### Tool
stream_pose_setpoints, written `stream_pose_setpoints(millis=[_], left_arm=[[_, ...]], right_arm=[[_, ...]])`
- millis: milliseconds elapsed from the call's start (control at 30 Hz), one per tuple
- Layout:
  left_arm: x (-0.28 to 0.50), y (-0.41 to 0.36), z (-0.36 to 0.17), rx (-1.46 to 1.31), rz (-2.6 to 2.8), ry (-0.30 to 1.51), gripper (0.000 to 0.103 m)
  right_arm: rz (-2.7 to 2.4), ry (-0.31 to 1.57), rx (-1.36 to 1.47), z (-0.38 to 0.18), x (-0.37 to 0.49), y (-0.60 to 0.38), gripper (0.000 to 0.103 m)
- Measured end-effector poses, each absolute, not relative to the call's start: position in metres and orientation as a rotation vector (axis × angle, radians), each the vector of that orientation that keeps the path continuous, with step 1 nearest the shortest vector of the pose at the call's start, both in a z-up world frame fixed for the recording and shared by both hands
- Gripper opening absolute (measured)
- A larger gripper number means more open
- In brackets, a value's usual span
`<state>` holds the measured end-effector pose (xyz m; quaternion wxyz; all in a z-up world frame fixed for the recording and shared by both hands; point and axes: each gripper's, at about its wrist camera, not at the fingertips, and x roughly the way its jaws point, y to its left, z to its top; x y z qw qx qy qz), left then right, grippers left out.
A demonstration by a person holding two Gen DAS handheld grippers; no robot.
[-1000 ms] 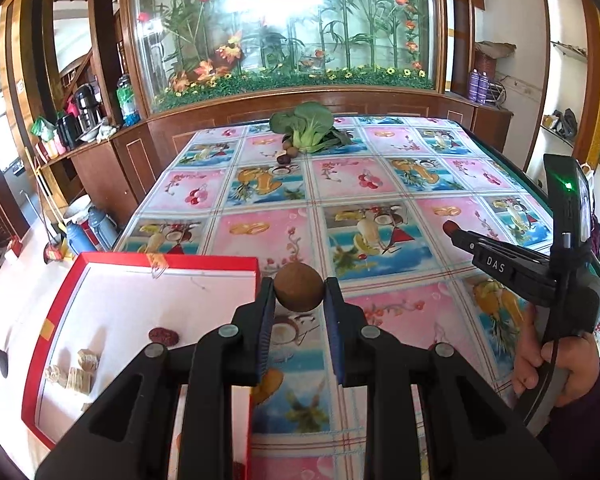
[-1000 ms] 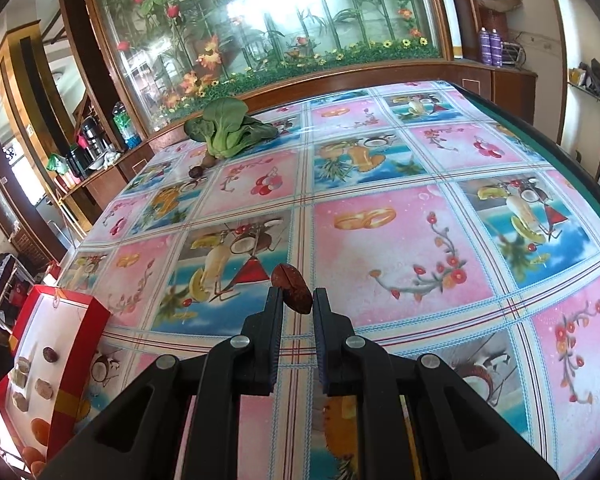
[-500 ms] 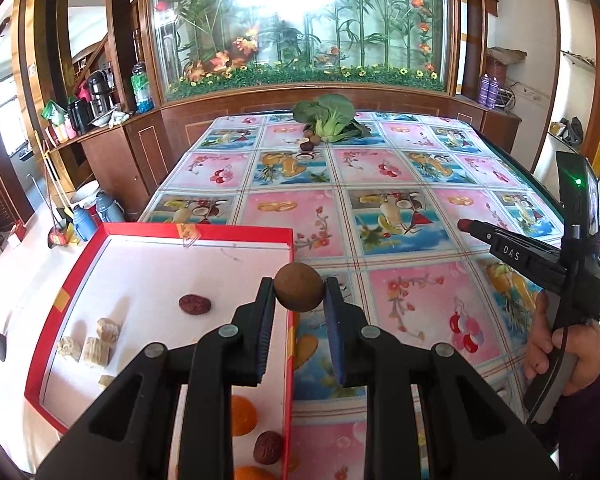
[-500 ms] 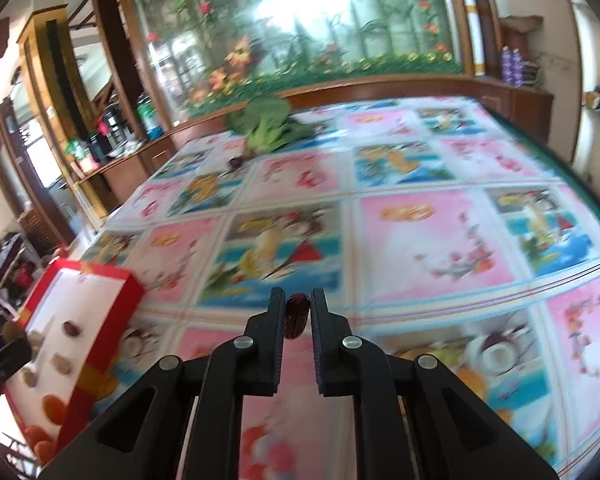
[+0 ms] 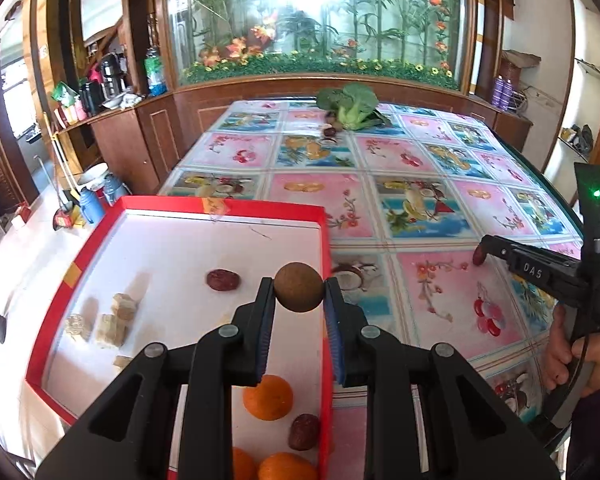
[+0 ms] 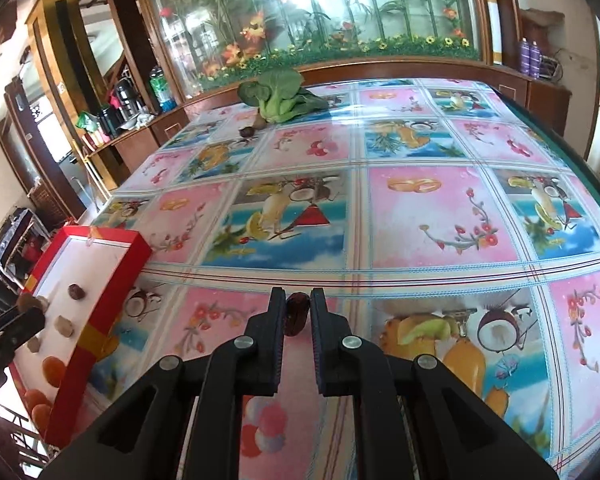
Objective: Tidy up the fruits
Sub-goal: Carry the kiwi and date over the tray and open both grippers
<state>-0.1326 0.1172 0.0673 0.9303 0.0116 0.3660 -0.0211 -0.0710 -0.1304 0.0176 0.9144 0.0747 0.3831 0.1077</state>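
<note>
Left wrist view: red tray (image 5: 324, 280) sits below my left gripper (image 5: 299, 294), which is clamped on a round brown fruit (image 5: 299, 287). I'd lower before releasing, clear of the oranges (image 5: 268, 398). Right gripper (image 6: 298, 312) pinches a red date (image 6: 296, 314), tray off to its left.

box (image 5: 324, 264) sits on the table's (image 5: 440, 184) left edge, greens (image 5: 350, 106) way at the far end, oranges (image 5: 268, 396) inside the box.
</note>
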Motion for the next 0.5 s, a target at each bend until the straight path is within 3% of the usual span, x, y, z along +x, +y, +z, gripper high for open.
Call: stream_pose_setpoints(millis=[500], left_arm=[[-0.14, 0.14, 0.075, -0.003, 0.005, 0.728, 0.026]], right_arm=[[0.458, 0.685, 0.119, 0.053, -0.1, -0.056, 0.01]])
